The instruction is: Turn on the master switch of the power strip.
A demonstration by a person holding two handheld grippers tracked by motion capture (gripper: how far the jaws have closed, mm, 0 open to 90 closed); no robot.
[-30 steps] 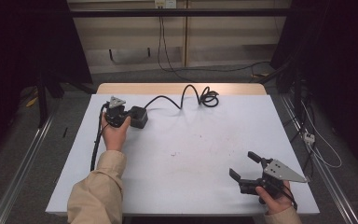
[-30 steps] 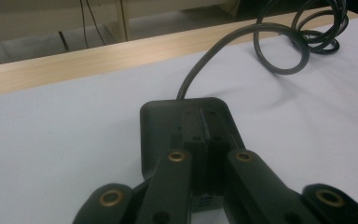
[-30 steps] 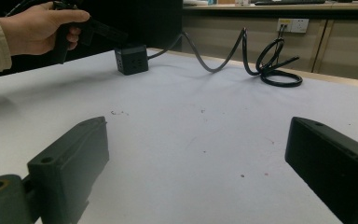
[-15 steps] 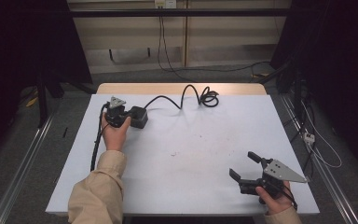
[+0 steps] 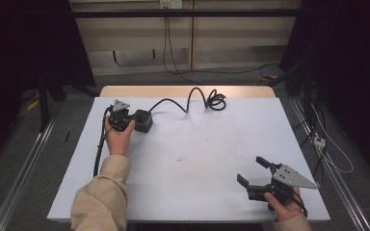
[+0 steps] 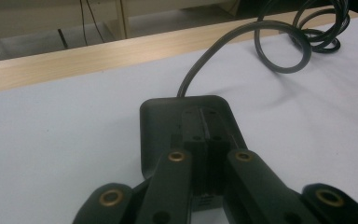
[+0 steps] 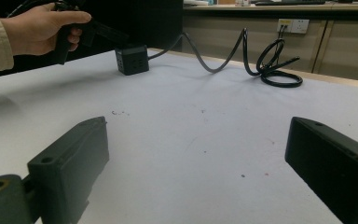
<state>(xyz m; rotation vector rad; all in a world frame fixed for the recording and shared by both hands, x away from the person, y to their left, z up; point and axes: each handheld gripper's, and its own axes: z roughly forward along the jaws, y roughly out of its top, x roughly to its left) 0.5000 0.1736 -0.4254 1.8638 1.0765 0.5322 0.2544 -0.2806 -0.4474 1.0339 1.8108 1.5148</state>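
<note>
While left gripper sat closed against the black power adapter, right gripper hung wide open, empty.

Lab, black curtains, white table

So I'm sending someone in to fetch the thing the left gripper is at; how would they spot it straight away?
Start at the white table and go to its far left corner, where the left gripper sits. Right at its shut jaws lies a small black power adapter, a squat block with rounded corners. It is the one thing with a thick black cable running from it to a coil at the far edge.
</note>
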